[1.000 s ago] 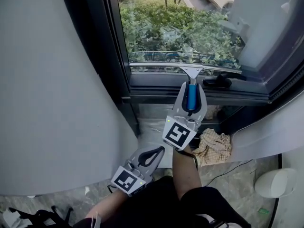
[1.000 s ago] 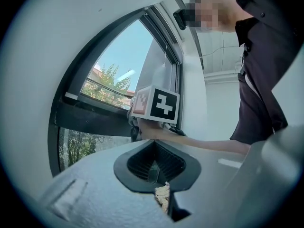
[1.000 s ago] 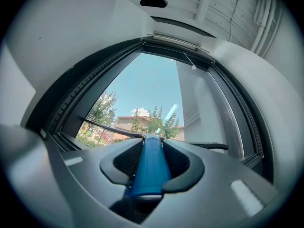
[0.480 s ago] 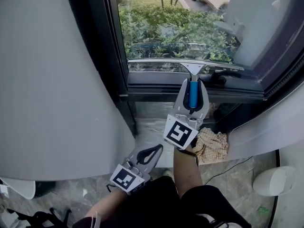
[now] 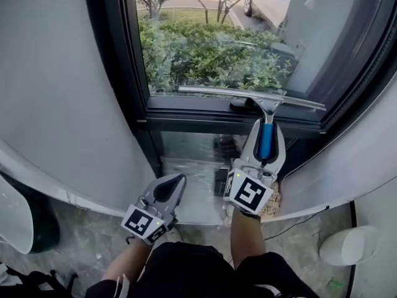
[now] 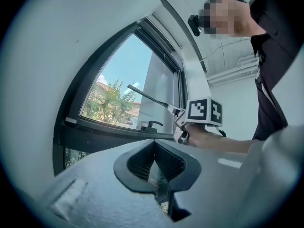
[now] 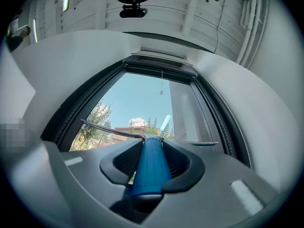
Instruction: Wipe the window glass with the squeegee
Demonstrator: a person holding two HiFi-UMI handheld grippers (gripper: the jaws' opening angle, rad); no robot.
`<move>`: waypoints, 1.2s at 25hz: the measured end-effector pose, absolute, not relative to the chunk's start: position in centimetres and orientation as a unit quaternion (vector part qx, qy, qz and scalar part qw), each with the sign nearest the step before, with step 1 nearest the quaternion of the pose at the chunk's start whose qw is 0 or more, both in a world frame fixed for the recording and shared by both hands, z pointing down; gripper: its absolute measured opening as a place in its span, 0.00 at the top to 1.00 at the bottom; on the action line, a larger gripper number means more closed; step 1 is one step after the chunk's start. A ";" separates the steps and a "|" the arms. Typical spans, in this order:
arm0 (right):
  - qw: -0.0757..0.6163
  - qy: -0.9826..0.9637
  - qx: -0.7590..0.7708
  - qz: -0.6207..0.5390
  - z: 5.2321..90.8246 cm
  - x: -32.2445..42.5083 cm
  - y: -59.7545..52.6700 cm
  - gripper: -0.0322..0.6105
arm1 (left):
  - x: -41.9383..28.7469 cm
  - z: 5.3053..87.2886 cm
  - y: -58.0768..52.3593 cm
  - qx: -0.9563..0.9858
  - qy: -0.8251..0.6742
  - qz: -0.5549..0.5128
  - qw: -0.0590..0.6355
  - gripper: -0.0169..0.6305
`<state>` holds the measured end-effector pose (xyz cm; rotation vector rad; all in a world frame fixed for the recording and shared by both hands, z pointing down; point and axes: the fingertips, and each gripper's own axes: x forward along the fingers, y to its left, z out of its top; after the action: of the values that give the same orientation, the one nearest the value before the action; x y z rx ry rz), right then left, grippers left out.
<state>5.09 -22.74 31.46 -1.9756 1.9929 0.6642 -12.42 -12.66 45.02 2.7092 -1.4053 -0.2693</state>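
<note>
So, quick update: the squeegee with the blue handle and long metal blade (image 5: 248,94) has slid sideways in the last second. A second ago the left end of its blade was tucked right up against the left side of the dark window frame (image 5: 133,73), and the black window handle (image 5: 239,104) sat to the right of the squeegee's neck. Now there's a clear gap at that left end and the handle is left of the neck, so the blade has travelled right along the bottom edge of the window glass (image 5: 205,48). It hasn't climbed at all; it's lying low, just above the bottom rail.

My read is that this pass is about done at the bottom of the pane, and the next one would need the blade lifted back up to the top.

The right gripper (image 5: 268,132) has its jaws clamped on the blue handle. The left gripper (image 5: 173,184) has stayed down near the person's knee with its jaws together and nothing between them — it's just along for the ride.

Head count:
- one squeegee
- two grippers
- one window handle
- one pane being worked on
</note>
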 end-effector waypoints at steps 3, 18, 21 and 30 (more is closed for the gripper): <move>0.122 0.698 -0.667 0.231 31.8 8.1 -20.6 0.74 | -10.6 44.4 -11.8 0.872 -0.477 -0.103 0.034 0.98; 0.157 0.772 -0.585 0.191 31.8 16.6 -11.1 0.74 | -7.4 42.1 -1.8 0.816 -0.567 -0.113 -0.006 0.98; 0.161 0.780 -0.576 0.183 31.9 16.8 -9.4 0.74 | -7.3 41.9 -0.1 0.813 -0.571 -0.113 -0.007 0.98; 0.139 0.794 -0.564 0.181 32.6 16.6 -2.4 0.74 | -10.4 41.3 4.2 0.817 -0.565 -0.117 -0.013 0.98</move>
<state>16.63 -2.39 32.61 -1.6297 2.2953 0.5221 -10.41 4.19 41.26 2.5864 -1.7891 -0.3713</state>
